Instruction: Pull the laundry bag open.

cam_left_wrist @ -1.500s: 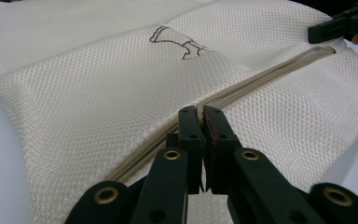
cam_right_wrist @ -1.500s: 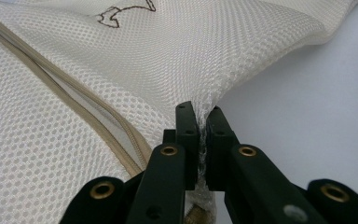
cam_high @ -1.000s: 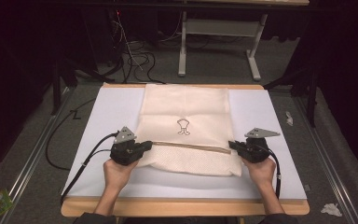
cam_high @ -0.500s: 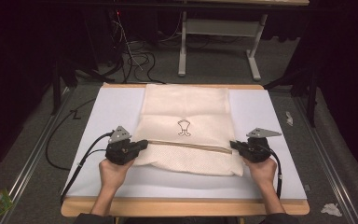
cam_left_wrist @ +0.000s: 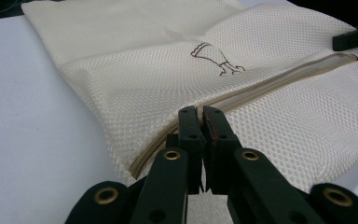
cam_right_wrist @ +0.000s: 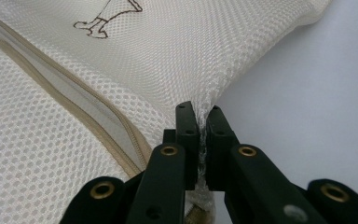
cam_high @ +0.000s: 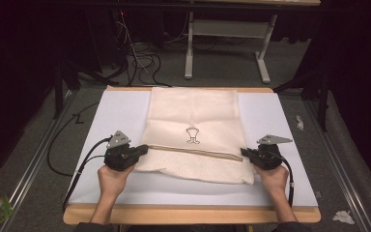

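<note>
Two grippers hold one cream mesh bag (cam_high: 193,130), one at each end of its zipper (cam_high: 193,152). We are seated at a table (cam_high: 101,121) covered in white, and the bag lies flat across the middle of it, running away from us toward the far edge. A small brown line drawing (cam_high: 192,135) is printed near the bag's centre, just beyond the zipper.

The zipper is the long axis that matters. It runs across the table from our left to our right, slanting slightly nearer to us at the right end, and the two grippers sit at its opposite ends, facing each other along it.

Our left gripper (cam_high: 142,149) has its jaws drawn narrow, pinched on the bag's left edge right where the zipper begins; in the left gripper view the jaws (cam_left_wrist: 200,122) meet over the mesh with almost no gap. Our right gripper (cam_high: 245,152) is likewise clamped, with a thin fold of mesh bunched between its jaws (cam_right_wrist: 199,121) at the right edge, the zipper ending just beside them.

Neither hand is nearer: each is already on the fabric. We judge that the next move, whether lifting, stretching or folding the bag, depends on both hands travelling together so the zipper line stays taut between them.
</note>
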A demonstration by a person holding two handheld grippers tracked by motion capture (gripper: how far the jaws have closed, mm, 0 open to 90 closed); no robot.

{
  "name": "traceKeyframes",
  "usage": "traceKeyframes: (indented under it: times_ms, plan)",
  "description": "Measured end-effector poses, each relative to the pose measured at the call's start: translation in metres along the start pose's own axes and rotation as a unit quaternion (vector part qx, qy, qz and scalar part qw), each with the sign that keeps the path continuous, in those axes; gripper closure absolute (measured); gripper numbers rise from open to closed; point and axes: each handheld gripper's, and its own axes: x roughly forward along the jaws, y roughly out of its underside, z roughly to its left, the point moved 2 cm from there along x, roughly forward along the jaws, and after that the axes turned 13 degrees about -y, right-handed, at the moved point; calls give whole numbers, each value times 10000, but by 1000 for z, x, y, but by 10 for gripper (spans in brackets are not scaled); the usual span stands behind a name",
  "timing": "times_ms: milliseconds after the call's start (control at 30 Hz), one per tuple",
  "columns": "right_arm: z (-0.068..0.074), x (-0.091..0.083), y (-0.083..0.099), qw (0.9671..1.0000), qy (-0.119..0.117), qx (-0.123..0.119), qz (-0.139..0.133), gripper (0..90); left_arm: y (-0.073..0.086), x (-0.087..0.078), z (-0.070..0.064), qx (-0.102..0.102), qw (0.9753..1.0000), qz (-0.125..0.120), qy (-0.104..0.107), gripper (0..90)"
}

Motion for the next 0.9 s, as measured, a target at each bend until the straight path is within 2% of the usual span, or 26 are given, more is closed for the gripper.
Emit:
traceKeyframes:
  times_ms: [100,200,300,400,533,600,900]
  plan:
    - [3,-2,-2,9999,96,-63,2,880,-2,-1,1,11,10000,-38,3,872]
    - [3,-2,-2,9999,96,-52,21,880,-1,-3,3,58,9999,-45,-121,872]
    - [0,-1,-1,9999,99,-34,28,880,1,-5,7,-54,9999,-85,-83,872]
    - [1,-3,-2,9999,98,5,-65,879,0,-3,8,-56,9999,-43,-147,872]
    - [2,-5,-3,9999,127,-45,-99,880,-3,-6,7,22,9998,-48,-193,872]
    - [0,-5,-3,9999,134,-24,-96,880,-3,-9,9,32,9996,-43,-281,872]
    - [-4,-8,-2,9998,127,13,-138,880,-2,-9,10,9,9996,-55,-265,872]
